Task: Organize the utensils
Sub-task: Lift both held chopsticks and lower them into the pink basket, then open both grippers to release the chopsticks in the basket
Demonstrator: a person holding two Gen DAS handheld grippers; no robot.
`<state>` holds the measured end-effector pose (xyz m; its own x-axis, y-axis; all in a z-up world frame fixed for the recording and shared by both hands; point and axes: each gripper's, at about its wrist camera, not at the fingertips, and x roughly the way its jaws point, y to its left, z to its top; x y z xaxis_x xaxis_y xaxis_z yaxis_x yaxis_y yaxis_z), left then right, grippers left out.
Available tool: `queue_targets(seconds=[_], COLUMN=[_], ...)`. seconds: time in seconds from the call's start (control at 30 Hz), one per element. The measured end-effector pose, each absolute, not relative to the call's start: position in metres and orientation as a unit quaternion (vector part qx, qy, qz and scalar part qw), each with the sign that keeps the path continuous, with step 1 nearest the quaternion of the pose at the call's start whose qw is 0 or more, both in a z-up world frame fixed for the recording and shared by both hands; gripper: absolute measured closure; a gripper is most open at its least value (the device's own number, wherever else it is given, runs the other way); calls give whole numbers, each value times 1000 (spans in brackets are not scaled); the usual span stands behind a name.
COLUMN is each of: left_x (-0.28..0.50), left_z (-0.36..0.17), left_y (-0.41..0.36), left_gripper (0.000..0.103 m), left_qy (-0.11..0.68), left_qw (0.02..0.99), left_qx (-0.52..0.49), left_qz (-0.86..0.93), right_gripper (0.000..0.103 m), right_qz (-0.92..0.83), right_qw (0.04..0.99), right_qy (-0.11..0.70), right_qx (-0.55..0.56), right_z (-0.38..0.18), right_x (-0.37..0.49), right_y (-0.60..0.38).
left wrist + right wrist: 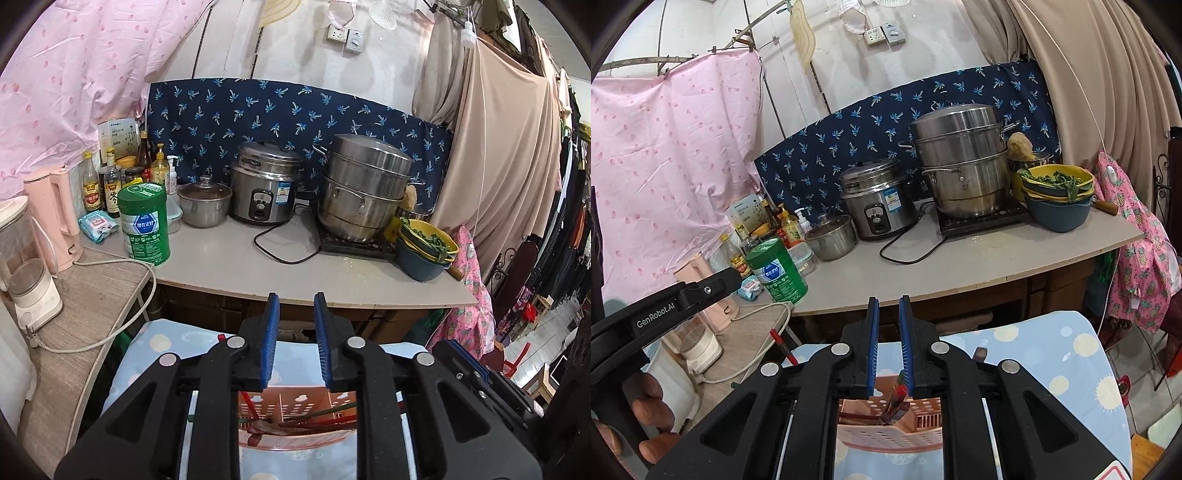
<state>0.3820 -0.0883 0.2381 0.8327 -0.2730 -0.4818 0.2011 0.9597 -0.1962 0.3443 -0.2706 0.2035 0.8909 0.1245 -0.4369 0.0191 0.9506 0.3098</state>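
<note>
A pink perforated utensil basket [295,410] sits on a light blue patterned cloth [155,339] below both grippers. It holds red and green chopsticks [317,417]. My left gripper [295,299] is open and empty above the basket. In the right wrist view the basket [886,435] holds colourful utensils [897,398] standing up between the fingers. My right gripper [889,301] has a narrow gap and nothing between its tips. A red chopstick [783,347] lies at the cloth's left edge. The left gripper's body [683,299] shows at the left.
A grey counter [295,273] ahead holds a green tin [147,225], a rice cooker [262,184], a small lidded pot [205,203], a steel steamer [362,188] on an induction hob, stacked bowls with greens [426,247], bottles and a pink kettle [55,218]. A blender [26,266] stands left.
</note>
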Motion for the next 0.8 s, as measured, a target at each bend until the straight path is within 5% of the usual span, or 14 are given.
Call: queue_targets(seconds=[0.13, 0.27, 0.33, 0.8], left_x=[372, 355, 348, 294], left_z=[238, 236, 235, 210], left_y=[-91, -92, -92, -86], left_gripper=[82, 69, 68, 60], left_qy=[262, 258, 259, 282], left_qw=[955, 957, 957, 954], left_qx=[-61, -54, -49, -17], left_qz=[-124, -122, -121, -98], right_gripper=[90, 86, 79, 74], right_qz=[27, 31, 31, 33], right_qw=[961, 961, 962, 961], right_qy=[232, 232, 229, 247], right_qx=[149, 148, 146, 119], right_z=[204, 205, 206, 188], right_x=[334, 321, 313, 251], right_y=[-268, -266, -264, -245])
